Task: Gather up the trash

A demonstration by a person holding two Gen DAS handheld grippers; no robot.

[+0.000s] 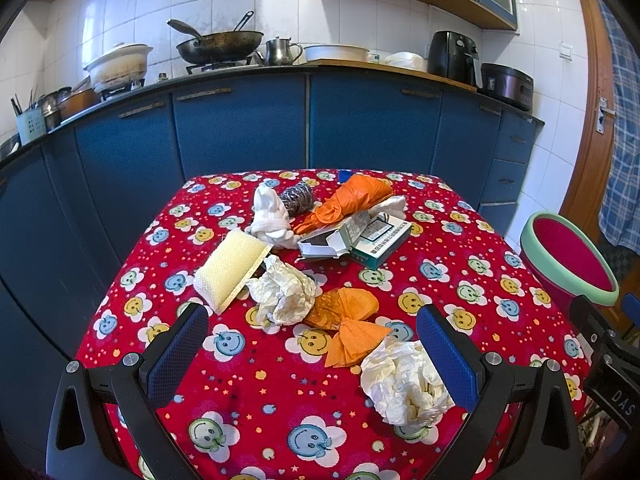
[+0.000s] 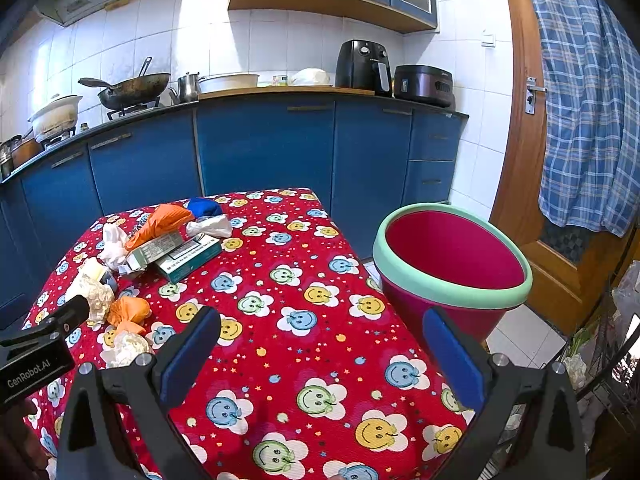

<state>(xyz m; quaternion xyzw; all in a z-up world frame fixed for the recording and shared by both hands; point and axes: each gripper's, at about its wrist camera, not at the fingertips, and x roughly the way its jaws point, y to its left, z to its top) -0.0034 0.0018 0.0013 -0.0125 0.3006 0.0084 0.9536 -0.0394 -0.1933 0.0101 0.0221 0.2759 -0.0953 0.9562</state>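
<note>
My left tool (image 1: 312, 352) hangs wide open over the counter (image 1: 440, 256), nothing between its blue ribbed pads; my right tool (image 2: 320, 356) is just as wide and empty. The counter wears a red woven cloth printed with smiling flower faces. Nearest my left tool lies a crumpled white paper ball (image 1: 404, 384), touching a creased orange napkin (image 1: 348, 320); beyond sit a second paper wad (image 1: 284, 292), a pale yellow waffle-textured sponge (image 1: 230, 268), a white rag (image 1: 270, 216), a steel scourer (image 1: 297, 198), an orange rubbery glove (image 1: 344, 202) and a torn green-and-white carton (image 1: 372, 240), possibly a medicine box. A round magenta bin with a mint rim (image 2: 452, 264) stands beside the counter's right edge. Blue cabinets (image 2: 264, 152) and white tiles lie behind.
</note>
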